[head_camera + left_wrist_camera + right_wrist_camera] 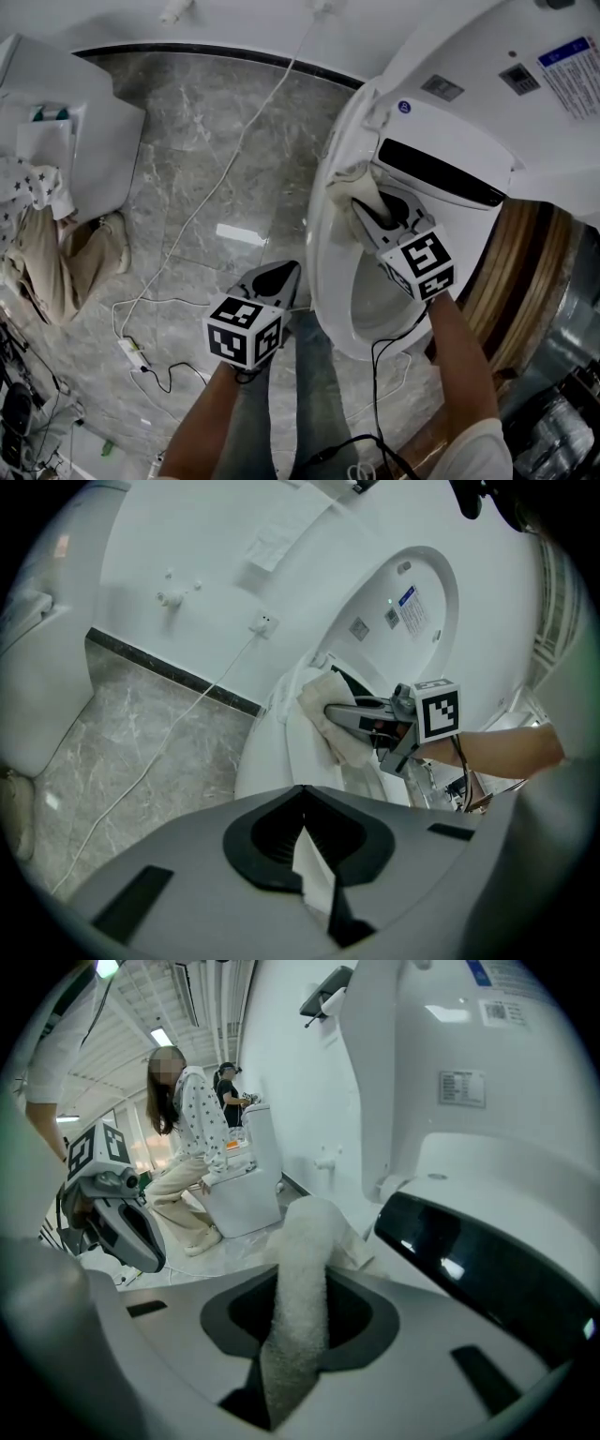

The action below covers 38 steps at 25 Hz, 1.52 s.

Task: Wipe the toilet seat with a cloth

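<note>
toilet seat point(323, 281): white, down on the bowl, with the lid point(469, 56) raised behind it. labels on the lid's inner face: one blue-and-white printed label point(574, 70), two small grey ones point(441, 87) and a round blue sticker point(404, 107); all the print is too small to read. a glossy black panel point(441, 173) runs across the unit at the back of the seat. cloth point(352, 183): pale and nubbly, bunched on the seat's rear rim just beside the black panel, its tail running back between the jaws of the right tool point(367, 211), which is clamped on it. left tool point(281, 275): jaws closed together with nothing held, hanging over the floor in front of the bowl, apart from the seat. each tool carries a cube of black-and-white square markers, with no lettering. floor point(206, 141): grey veined marble tile, glossy, with a thin white cable point(234, 159) trailing across it to a small adapter point(131, 352). wall white, with a dark skirting strip point(216, 52) at its foot. a second white toilet point(66, 141) stands at the left, where a person point(192, 1138) in a star-print top and beige trousers crouches beside it. wood-toned boards point(516, 267) lie to the right of the bowl.
</note>
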{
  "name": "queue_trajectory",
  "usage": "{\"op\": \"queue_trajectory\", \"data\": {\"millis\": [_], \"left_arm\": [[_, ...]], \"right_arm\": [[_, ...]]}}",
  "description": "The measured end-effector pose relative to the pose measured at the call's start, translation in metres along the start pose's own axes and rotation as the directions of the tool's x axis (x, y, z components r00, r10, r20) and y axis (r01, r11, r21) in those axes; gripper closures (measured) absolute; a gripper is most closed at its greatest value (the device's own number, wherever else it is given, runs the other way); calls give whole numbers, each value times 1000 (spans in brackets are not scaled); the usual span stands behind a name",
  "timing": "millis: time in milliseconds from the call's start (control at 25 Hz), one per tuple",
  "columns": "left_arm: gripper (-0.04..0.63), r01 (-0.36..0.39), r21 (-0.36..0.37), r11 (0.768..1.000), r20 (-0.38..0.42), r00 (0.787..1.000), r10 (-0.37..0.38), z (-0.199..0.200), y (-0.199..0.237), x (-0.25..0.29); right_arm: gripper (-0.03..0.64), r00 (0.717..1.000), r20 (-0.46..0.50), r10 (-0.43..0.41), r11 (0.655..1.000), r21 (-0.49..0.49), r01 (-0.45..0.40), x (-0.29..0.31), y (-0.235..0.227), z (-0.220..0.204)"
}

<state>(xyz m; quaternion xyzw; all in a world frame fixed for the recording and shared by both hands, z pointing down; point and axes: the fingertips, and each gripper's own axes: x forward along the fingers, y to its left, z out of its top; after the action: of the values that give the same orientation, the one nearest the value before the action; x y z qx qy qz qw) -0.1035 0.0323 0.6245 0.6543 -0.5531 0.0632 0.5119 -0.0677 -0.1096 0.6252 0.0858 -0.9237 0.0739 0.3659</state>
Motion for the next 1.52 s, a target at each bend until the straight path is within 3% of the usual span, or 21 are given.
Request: {"op": "queue_trajectory", "data": {"millis": [520,880,1520], "left_arm": [[584,14,12,1000,-13,1000,-14,-5,-18,13],[583,20,28,999,-30,999,-20,-9,-33,21],[584,42,66,997,-68,997,-38,-21,-62,40]], "right_arm": [[517,995,-40,-95,995,17,96,-26,-36,-26],[516,987,-57,-151,985,79,155,-49,-54,-52],[515,961,-109,-254,948,170,270,-101,-91,-108]]}}
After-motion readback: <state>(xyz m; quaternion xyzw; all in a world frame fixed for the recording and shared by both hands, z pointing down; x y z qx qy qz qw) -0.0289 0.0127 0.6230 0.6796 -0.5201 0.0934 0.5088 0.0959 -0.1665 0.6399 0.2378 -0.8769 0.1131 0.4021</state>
